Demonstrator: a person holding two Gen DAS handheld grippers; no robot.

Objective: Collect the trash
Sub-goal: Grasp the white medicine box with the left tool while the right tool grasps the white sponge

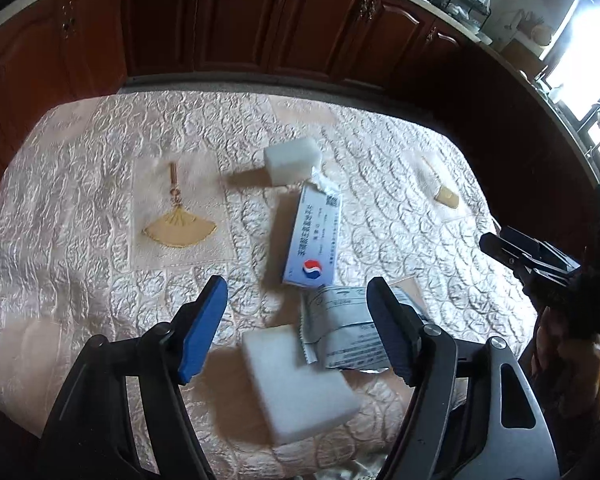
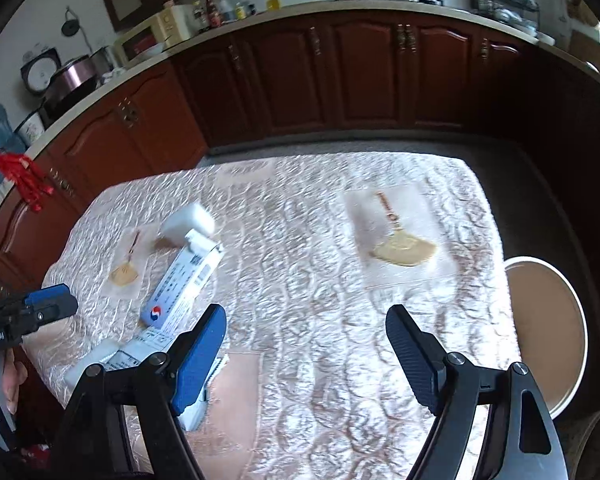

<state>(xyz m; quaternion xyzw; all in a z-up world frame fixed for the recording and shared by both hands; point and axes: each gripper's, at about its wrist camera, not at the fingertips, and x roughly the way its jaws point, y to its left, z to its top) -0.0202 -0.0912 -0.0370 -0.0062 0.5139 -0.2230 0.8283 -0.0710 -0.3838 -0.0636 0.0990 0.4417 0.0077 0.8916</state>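
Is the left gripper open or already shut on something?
Open. The left gripper has its blue fingers spread wide above the white foam block and grey wrapper, gripping neither.

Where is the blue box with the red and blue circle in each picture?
Left wrist view: the blue box lies in the middle, just beyond the open left gripper.
Right wrist view: the blue box lies at lower left, left of the open right gripper.
Shared landmark: the white foam block touching the box's far, torn end.
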